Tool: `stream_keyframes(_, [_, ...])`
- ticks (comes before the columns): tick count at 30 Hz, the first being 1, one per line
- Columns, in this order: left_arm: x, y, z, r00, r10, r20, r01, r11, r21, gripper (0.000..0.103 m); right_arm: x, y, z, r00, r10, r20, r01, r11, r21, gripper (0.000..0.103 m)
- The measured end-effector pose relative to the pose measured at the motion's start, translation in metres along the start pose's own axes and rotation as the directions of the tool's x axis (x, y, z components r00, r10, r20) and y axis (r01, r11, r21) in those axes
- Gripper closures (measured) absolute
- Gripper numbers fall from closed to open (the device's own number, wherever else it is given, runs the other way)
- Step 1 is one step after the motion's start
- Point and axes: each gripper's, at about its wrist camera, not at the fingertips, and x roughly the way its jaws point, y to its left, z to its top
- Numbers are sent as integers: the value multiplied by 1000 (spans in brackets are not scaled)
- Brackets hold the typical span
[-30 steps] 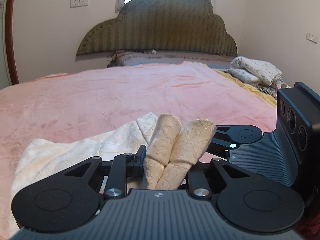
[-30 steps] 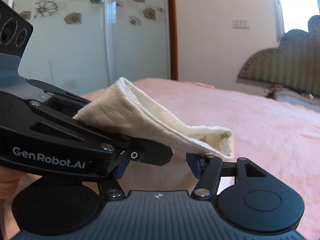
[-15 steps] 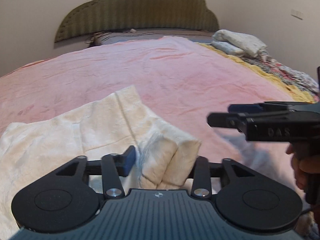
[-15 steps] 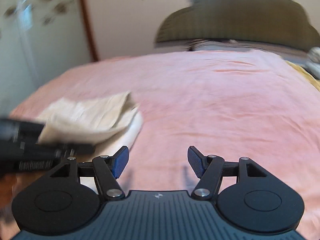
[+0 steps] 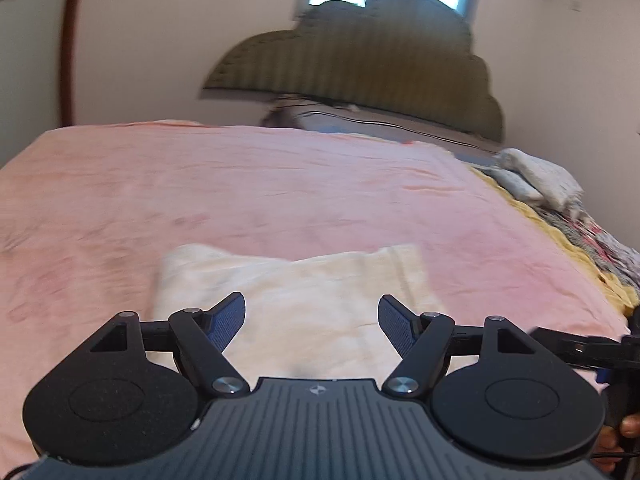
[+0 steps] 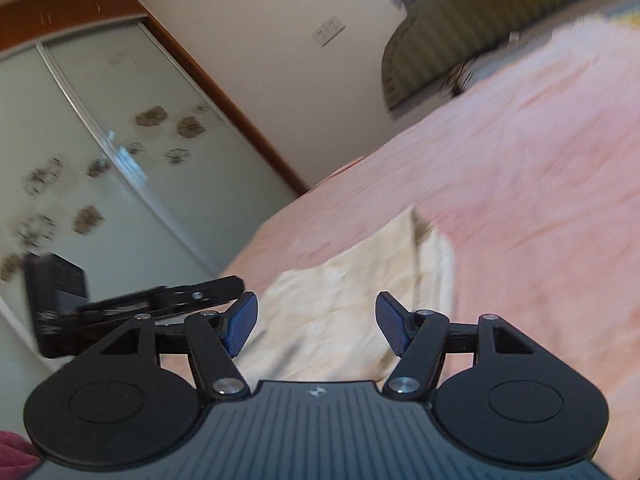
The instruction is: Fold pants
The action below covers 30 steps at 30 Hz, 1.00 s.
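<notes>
The cream pants [image 5: 296, 296] lie folded into a flat rectangle on the pink bedspread [image 5: 248, 184]. My left gripper [image 5: 312, 320] is open and empty, hovering just above the near part of the pants. My right gripper [image 6: 316, 320] is open and empty too, tilted, with the folded pants [image 6: 344, 296] below and ahead of its blue pads [image 6: 240, 322]. The left gripper shows at the left of the right wrist view [image 6: 152, 304]. Part of the right gripper shows at the right edge of the left wrist view [image 5: 580, 350].
A green padded headboard [image 5: 360, 60] stands at the far end of the bed. Folded bedding [image 5: 536, 180] and a patterned quilt [image 5: 600, 240] lie along the right edge. A sliding wardrobe door [image 6: 80, 160] stands left of the bed.
Both grippers have let go of the pants and opened. The pants now lie flat and folded. Both grippers have pulled back and lifted; the right one has tilted.
</notes>
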Motion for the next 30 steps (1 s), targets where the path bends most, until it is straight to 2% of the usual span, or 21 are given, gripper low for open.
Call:
stream_keyframes(2, [-4,16,-3,1000,1,-15,-2,998,-59,27,4,-5,-6,999,34,-33,-32,998,50,38])
stream_keyframes(6, [-7,32,-7,999,-18,-43,12,991,-136,27,6,-7,-19,995,-15,-98,21,998,62,38])
stream_keyframes(10, [-9,22,-12,998,-51,-43,46,994,-101,27,8,-8,-27,990,-69,-122,78,994,76,38])
stream_keyframes(13, [-10,8,-19,995,-86,-45,83,995,-55,27,13,-11,-24,992,-63,-109,72,994,83,38])
stream_keyframes(16, [-9,-12,-26,991,-119,-62,121,992,33,27,30,-20,-19,993,-77,-87,86,990,109,38])
stream_keyframes(17, [-8,-21,-29,989,-126,-71,131,988,78,27,35,-24,-18,993,-78,-85,88,989,116,42])
stream_keyframes(19, [-8,-37,-37,988,-137,-77,149,972,179,27,45,-29,-17,990,-98,-103,110,988,112,80])
stream_keyframes(22, [-1,-59,-51,986,-135,-97,157,944,291,26,48,-26,-17,988,-117,-105,124,990,67,86])
stream_keyframes(26, [12,-82,-69,979,-155,-130,195,898,395,26,38,-15,-11,996,-72,-56,76,994,73,87])
stream_keyframes(27, [16,-87,-72,984,-129,-120,168,893,418,28,36,-11,-9,998,-54,-43,57,995,76,88])
stream_keyframes(30, [21,-93,-81,999,15,-38,5,870,493,33,33,1,-4,999,-29,-21,30,998,57,88])
